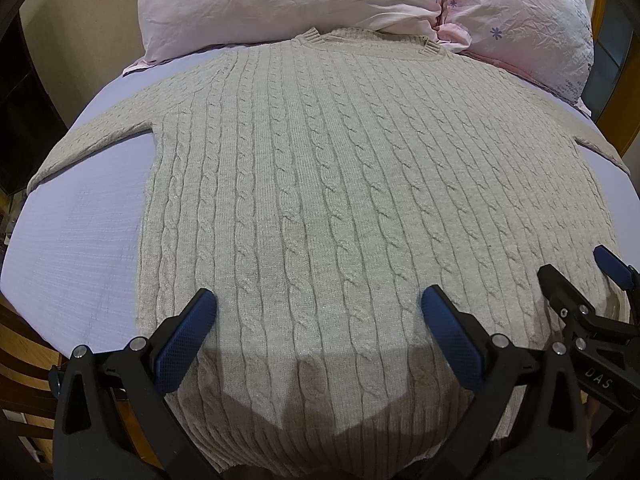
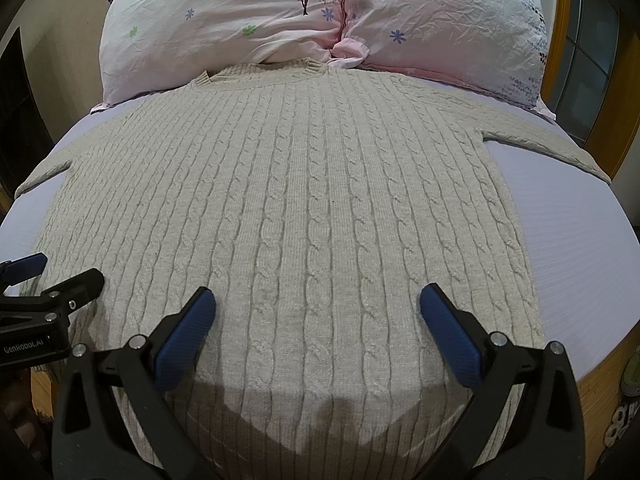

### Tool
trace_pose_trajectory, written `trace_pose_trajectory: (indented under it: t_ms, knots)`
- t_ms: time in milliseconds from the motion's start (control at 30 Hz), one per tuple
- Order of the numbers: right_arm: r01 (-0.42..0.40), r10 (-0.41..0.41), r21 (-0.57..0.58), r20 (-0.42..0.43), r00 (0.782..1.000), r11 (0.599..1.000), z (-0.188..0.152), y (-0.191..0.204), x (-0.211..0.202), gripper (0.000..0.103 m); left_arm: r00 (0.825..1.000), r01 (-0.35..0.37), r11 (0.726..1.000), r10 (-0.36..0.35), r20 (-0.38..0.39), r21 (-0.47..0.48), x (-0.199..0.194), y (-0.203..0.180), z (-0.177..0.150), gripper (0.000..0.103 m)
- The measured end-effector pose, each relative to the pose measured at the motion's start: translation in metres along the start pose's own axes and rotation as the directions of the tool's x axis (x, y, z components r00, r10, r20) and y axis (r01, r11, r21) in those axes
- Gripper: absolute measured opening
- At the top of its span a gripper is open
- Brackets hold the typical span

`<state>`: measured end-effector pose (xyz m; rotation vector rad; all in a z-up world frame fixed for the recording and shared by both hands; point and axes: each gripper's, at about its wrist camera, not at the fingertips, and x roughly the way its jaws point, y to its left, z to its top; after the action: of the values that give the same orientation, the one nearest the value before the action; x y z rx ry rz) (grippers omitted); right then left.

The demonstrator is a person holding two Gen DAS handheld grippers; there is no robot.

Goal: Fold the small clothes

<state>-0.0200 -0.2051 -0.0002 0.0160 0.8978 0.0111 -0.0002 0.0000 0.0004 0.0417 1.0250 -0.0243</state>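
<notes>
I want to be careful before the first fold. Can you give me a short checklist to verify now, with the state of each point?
1. Sweater lies flat on the bed: ok.
2. Both sleeves spread out to the sides: ok.
3. Left gripper open, holding nothing: ok.
4. Right gripper open, holding nothing: ok.
5. Collar clear of the pillows: not ok, it touches them.
6. Hem lies straight: cannot tell, the fingers and shadow hide it.
</notes>
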Motion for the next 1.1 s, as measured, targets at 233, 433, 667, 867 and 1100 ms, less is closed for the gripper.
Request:
trace_pose_trajectory:
  t_ms: [233, 433, 667, 867, 1100]
  knots:
    - [0.0, 0.0, 0.0, 0.001, 1.0, 1.0, 0.0001, -0.0001, -0.0002, 0.101, 1.0, 0.0, 1.0, 0.0, 0.001, 0.0, 0.0, 0.0, 0.0, 0.102]
    - [0.0, 0.0, 0.0, 0.002, 1.0, 1.0, 0.0002, -0.0005, -0.0008, 0.101, 1.0, 0.0, 1.0, 0.0, 0.001, 0.0, -0.0001, 0.0, 0.0, 0.102]
    - [0.0, 0.0, -0.001, 0.001, 1.0, 1.0, 0.0008, -0.0001, -0.0008, 0.101, 1.0, 0.0, 1.0, 0.0, 0.002, 0.0, -0.0001, 0.0, 0.0, 0.102]
    - [0.0, 0.0, 0.0, 0.002, 1.0, 1.0, 0.0006, 0.0005, -0.0011, 0.101, 1.0, 0.0, 1.0, 0.0, 0.002, 0.0, -0.0001, 0.0, 0.0, 0.102]
    - [0.0, 0.0, -0.002, 0.001, 1.0, 1.0, 0.0011, 0.0008, -0.0006, 0.101, 1.0, -0.001, 1.0, 0.001, 0.006, 0.002, -0.0002, -0.0001, 0.0, 0.102]
